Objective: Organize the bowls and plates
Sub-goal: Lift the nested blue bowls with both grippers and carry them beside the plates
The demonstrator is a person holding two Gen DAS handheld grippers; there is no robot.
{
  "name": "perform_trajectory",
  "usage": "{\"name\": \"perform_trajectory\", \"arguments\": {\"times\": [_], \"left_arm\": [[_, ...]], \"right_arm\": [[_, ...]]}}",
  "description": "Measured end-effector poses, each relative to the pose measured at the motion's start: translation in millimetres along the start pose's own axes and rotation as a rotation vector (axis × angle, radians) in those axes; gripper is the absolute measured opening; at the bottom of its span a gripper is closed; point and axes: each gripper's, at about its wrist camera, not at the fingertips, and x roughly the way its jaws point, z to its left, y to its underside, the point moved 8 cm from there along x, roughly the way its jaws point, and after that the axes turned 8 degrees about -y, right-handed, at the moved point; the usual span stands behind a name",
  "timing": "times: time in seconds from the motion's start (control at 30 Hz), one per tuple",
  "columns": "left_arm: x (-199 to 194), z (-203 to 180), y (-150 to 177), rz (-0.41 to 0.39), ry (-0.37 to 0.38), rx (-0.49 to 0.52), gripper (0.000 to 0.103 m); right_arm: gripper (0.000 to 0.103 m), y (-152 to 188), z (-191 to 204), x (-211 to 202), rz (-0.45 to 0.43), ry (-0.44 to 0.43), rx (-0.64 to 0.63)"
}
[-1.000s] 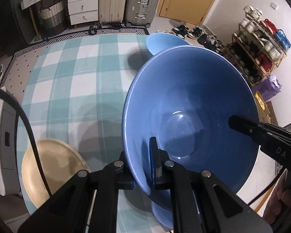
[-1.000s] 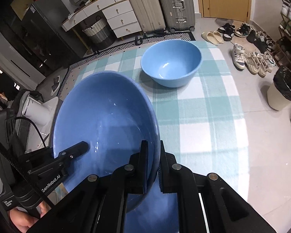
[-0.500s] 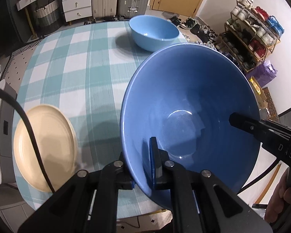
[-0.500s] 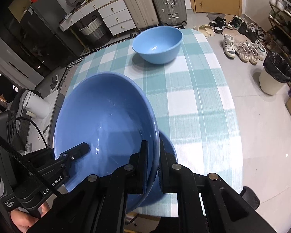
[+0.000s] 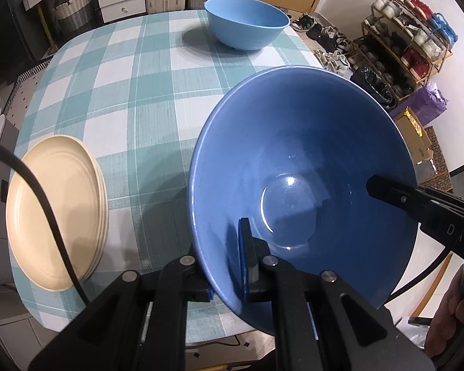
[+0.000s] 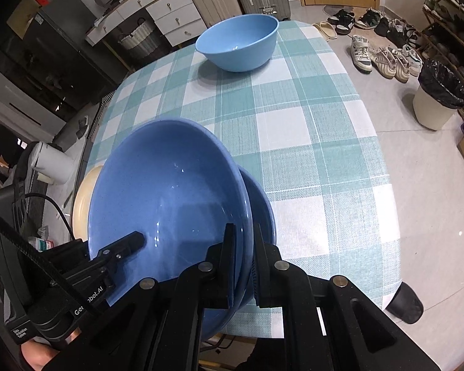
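The dark blue bowl [image 5: 303, 167] is pinched at its near rim by the left gripper [image 5: 229, 266], one finger inside the bowl and one outside. The opposite rim of the same bowl [image 6: 167, 204] is clamped by the right gripper [image 6: 242, 266] in the same manner. A second dark blue bowl [image 6: 263, 204] is seen directly beneath the held one, its rim showing past the right gripper. A stack of cream plates [image 5: 55, 207] lies left of the left gripper on the checked tablecloth [image 5: 133, 92]. A light blue bowl [image 5: 247, 24] stands well ahead of both grippers, at the far edge.
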Motion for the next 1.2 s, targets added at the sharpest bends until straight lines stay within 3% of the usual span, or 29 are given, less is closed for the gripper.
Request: {"name": "perform_trajectory", "arguments": {"times": [0.53,0.8,1.2], "left_arm": [[11.7,1.6,6.3,-0.007,-0.059,0.034,0.008],[11.7,-5.2,5.8,-0.025,-0.087,0.068,0.009],[9.9,-9.1,5.9,-0.04,-0.121,0.065,0.009]], "right_arm": [[0.009,7.7,-6.0,19.6,0.01,0.015,-0.032],[0.01,10.5,-9.4,16.4,-0.032,0.039,-0.093],[0.011,17.8,-14.1,15.0,-0.128,-0.007,-0.134]]}}
